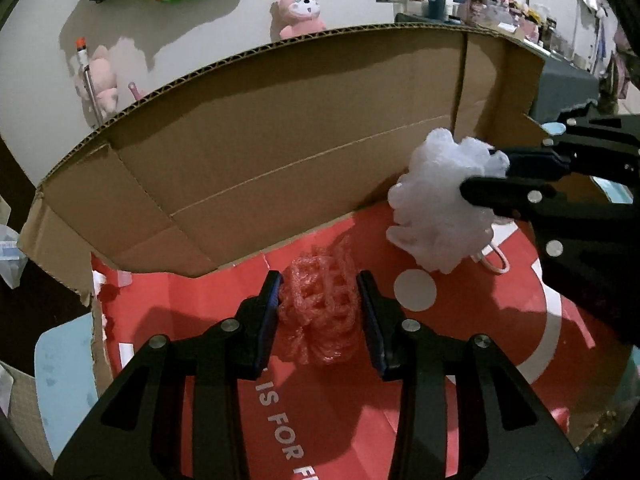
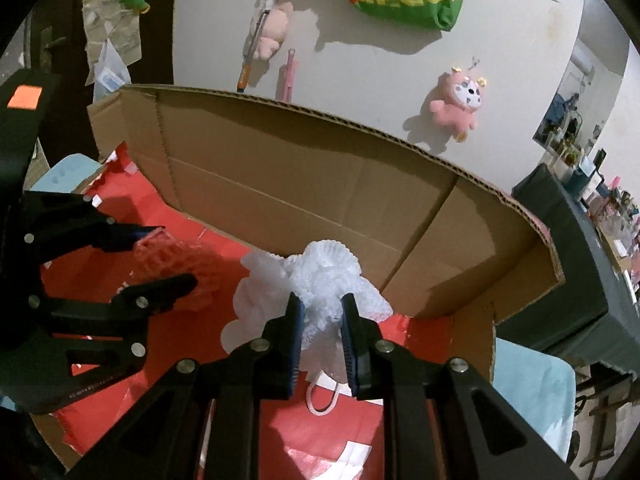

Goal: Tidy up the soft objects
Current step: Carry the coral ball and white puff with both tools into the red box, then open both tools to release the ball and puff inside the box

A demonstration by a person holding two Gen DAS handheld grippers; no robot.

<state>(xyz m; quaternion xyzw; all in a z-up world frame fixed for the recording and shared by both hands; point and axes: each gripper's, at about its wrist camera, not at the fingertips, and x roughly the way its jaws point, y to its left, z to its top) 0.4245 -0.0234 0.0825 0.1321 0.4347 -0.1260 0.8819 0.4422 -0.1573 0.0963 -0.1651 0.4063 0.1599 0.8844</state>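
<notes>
Left gripper (image 1: 320,312) jaws clamp a red foam net (image 1: 320,320); right gripper (image 2: 320,340) jaws pinch a white mesh bath pouf (image 2: 320,280) (its cord loop (image 2: 322,400) dangles below). Both soft items hang inside the open cardboard box (image 1: 280,140), over its red printed floor. Pink plush toy (image 2: 458,106) beyond the box wall.

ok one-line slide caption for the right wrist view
Right gripper clamps a white mesh pouf over the red-lined cardboard box; left gripper holds red foam netting.
</notes>
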